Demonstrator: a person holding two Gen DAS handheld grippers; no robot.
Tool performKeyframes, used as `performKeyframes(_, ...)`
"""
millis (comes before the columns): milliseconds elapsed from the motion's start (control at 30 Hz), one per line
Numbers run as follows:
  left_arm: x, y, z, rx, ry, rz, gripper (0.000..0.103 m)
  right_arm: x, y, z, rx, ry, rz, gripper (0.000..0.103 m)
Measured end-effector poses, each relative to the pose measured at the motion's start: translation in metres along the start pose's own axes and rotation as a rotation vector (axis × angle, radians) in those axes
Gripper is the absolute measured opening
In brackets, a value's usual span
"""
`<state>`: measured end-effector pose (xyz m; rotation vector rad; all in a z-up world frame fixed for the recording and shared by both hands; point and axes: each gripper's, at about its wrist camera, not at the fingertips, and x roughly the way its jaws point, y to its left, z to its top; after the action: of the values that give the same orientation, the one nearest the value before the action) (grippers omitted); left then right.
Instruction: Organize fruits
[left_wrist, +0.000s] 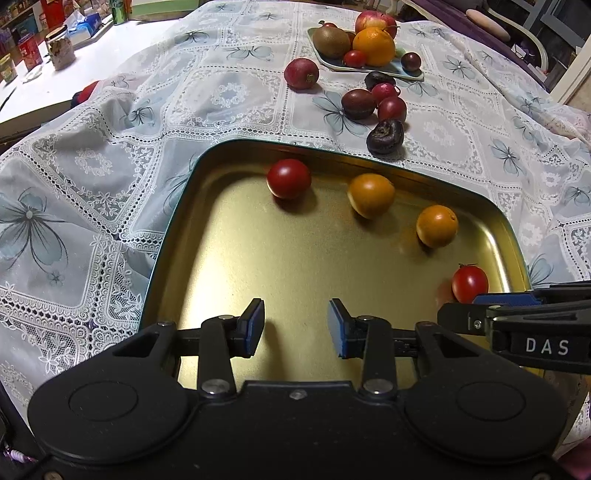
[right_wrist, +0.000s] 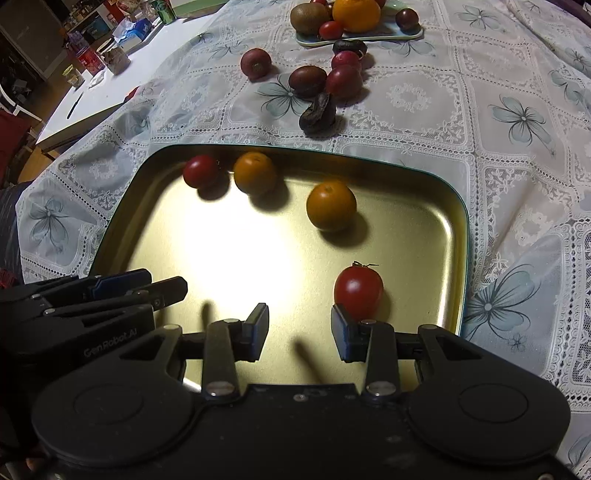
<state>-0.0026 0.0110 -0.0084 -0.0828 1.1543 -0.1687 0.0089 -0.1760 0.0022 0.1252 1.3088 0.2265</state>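
1. Left gripper (left_wrist: 296, 326) hovers over the gold tin tray (left_wrist: 229, 258), jaws apart, nothing between them.
2. In the tray: a red tomato (left_wrist: 289, 178) at 11 o'clock, two orange fruits (left_wrist: 370, 195) (left_wrist: 437, 226) toward 1 o'clock, and a stemmed tomato (right_wrist: 357, 291) at 3 o'clock.
3. Right gripper (right_wrist: 300, 332) hangs beside the stemmed tomato, jaws apart, empty.
4. Dark plums (right_wrist: 307, 81) lie loose on the lace tablecloth (right_wrist: 498, 155) at 12 o'clock; beyond them, a plate (left_wrist: 406, 72) holds a kiwi (left_wrist: 331, 41) and an orange (left_wrist: 373, 46).
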Motion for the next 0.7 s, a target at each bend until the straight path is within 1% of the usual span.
performKeyframes(467, 0.003, 0.002, 0.001, -0.01, 0.014, 0.0, 0.046, 0.005, 0.001, -0.001, 0.001, 0.033, 0.006, 0.04)
performKeyframes(700, -0.001, 0.002, 0.01, 0.008, 0.009, -0.002, 0.046, 0.002, -0.001, 0.001, 0.009, 0.041, 0.017, 0.04)
